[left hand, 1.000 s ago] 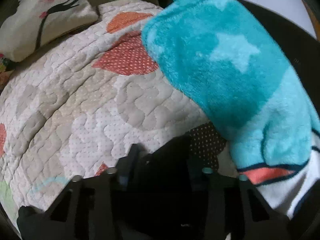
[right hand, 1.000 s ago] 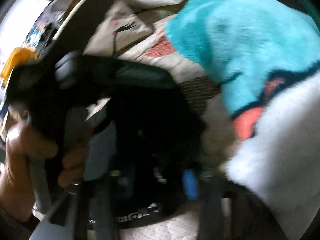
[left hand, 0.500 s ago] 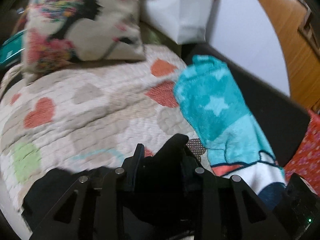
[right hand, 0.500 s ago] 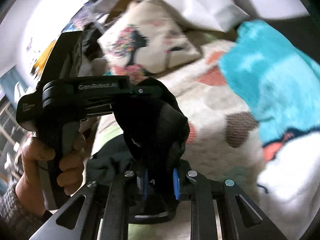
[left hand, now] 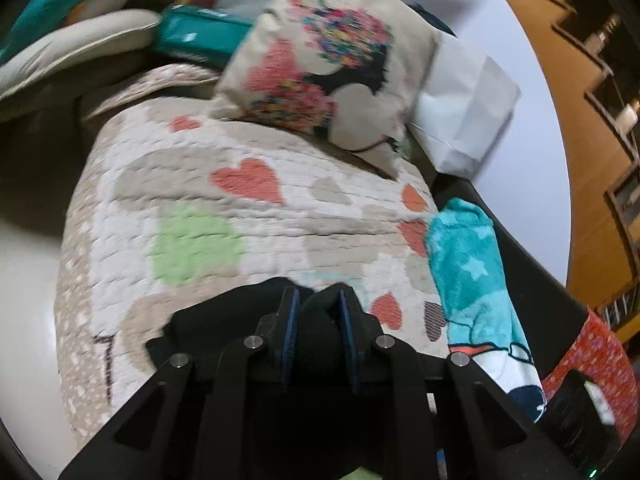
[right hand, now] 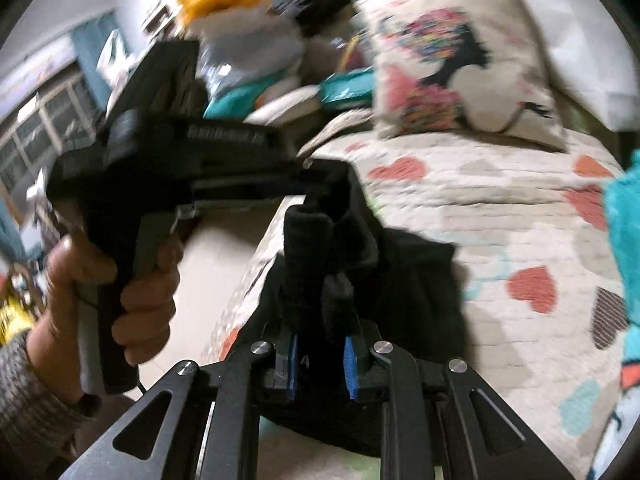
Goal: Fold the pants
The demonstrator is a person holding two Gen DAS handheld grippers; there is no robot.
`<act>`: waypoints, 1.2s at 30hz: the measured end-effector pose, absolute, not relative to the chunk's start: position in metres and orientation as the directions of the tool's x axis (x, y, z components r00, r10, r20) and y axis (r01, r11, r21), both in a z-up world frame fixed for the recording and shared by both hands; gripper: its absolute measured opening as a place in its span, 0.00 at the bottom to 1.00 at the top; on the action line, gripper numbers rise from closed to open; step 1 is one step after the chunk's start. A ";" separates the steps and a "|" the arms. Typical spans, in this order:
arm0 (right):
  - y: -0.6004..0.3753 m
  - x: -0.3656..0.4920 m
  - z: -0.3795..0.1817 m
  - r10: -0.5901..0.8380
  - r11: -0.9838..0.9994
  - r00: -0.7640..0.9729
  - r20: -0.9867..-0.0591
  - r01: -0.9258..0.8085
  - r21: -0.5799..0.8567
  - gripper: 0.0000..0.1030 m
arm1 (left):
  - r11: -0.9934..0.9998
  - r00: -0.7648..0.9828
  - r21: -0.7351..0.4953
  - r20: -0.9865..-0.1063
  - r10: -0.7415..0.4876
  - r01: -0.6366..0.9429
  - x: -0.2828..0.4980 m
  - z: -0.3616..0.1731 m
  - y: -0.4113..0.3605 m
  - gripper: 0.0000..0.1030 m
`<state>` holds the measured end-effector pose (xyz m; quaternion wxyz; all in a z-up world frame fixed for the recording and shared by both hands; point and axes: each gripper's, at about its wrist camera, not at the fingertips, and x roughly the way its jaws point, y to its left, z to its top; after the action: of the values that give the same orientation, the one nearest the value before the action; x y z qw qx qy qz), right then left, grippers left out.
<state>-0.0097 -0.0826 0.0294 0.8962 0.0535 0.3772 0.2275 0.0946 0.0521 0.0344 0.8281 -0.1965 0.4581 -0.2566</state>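
Fingers (left hand: pixel 289 320) of the left gripper (left hand: pixel 316 322) are clamped on a bunched fold of the black pants (left hand: pixel 316 336), and the right gripper (right hand: pixel 320 354) likewise pinches the same pants (right hand: pixel 404 280) between its blue pads. Both lift the cloth above the bed's near edge, over the heart-patterned quilt (left hand: pixel 240 208). A teal fleece blanket (left hand: pixel 468 264) lies along the quilt's right edge, a printed pillow (left hand: pixel 340 68) at its far edge.
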 end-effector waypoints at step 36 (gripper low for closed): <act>0.024 -0.090 -0.013 0.452 0.694 0.498 -0.740 -0.717 -0.059 0.60 | 0.753 0.625 -0.658 -0.585 -0.517 0.006 0.031 0.002 0.153 0.32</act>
<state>-0.0902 0.0243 -0.0128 0.8459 -0.1831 0.3627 0.3454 0.0309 0.1533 0.0019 0.8443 -0.3156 0.4044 -0.1549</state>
